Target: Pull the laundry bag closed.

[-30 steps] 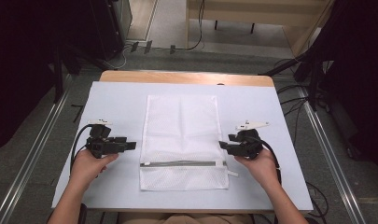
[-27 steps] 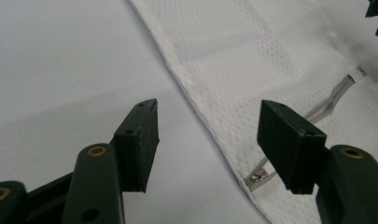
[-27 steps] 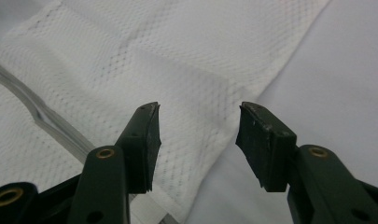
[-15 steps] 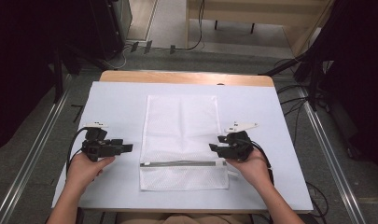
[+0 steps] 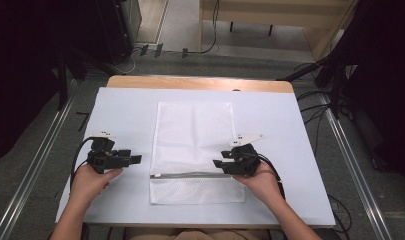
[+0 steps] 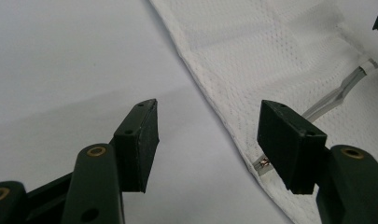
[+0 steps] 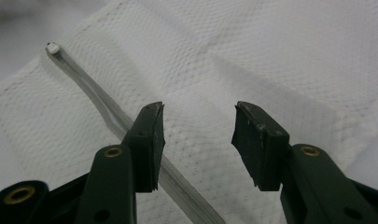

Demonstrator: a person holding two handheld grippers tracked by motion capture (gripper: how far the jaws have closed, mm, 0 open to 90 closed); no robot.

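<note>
A white mesh laundry bag (image 5: 195, 145) lies flat in the middle of the table, its grey zipper (image 5: 190, 175) running across near the front end. My left gripper (image 5: 135, 159) hovers open just left of the bag's edge; the left gripper view has the mesh bag (image 6: 270, 60) and the zipper's end (image 6: 263, 163) beyond its jaws. Over the bag's right side, close to the zipper, my right gripper (image 5: 216, 164) is open. In the right gripper view the mesh bag (image 7: 252, 60) lies under the jaws, with the zipper (image 7: 91, 91) and its white slider (image 7: 51, 46) at upper left.
A pale sheet (image 5: 120, 110) covers the wooden table (image 5: 200, 83). Metal rails (image 5: 40, 150) run along both sides, and cables (image 5: 210, 40) trail on the floor behind. Bare sheet lies left and right of the bag.
My right gripper has moved left, from beside the bag to above its right edge near the zipper. The left gripper has drifted slightly toward the bag.
</note>
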